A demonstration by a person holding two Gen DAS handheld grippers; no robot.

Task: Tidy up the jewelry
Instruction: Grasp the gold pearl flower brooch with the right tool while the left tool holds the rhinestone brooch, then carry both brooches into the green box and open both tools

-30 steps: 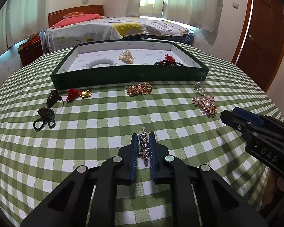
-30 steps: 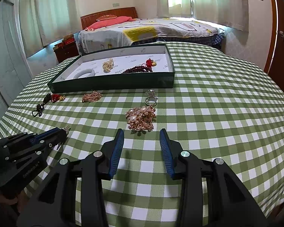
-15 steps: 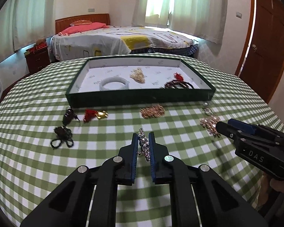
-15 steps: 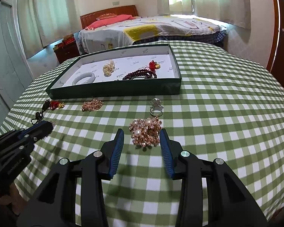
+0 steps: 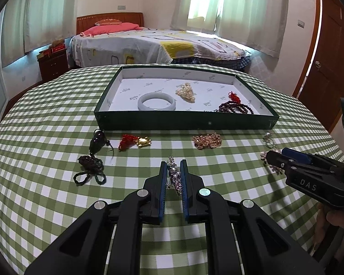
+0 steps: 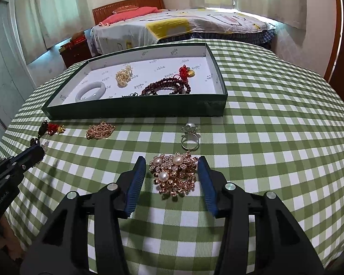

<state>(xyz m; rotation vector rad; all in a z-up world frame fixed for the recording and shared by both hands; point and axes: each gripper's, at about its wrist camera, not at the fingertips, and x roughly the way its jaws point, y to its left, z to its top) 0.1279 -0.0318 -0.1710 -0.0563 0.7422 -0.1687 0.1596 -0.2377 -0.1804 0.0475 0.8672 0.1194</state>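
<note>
My left hand-held gripper [image 5: 173, 176]: pads pinched on a silver rhinestone piece [image 5: 174, 176], lifted clear of the cloth.
Silver piece's axis: long and thin, lying along my fingers, its tip poking past them toward the tray.
My right hand-held gripper [image 6: 172, 178]: jaws have just been opening; they stand spread on either side of the gold pearl brooch [image 6: 174, 174], pads not touching it.
Brooch: flat on the counter [image 6: 275, 142], three pearls up, its longer side running away from me.
Just beyond the brooch: a pearl ring [image 6: 190, 137], band toward me.
Room to move: bare checked cloth to the right of my right gripper, out to the counter's curved edge; open cloth between the two grippers.
Loose on the counter, in front of the tray: gold chain heap [image 5: 207, 140], red tassel with gold charm [image 5: 135, 141], dark corded pendant [image 5: 91, 160].
Tray [image 5: 185, 120]: dark green walls, white lining, near wall facing me.
In the tray: pale bangle [image 5: 156, 101] at left, cream pearl cluster [image 5: 185, 92] in the middle, dark red beads with red knot [image 5: 235, 105] at right.
Past the counter's far edge: a bed [image 5: 153, 45].
</note>
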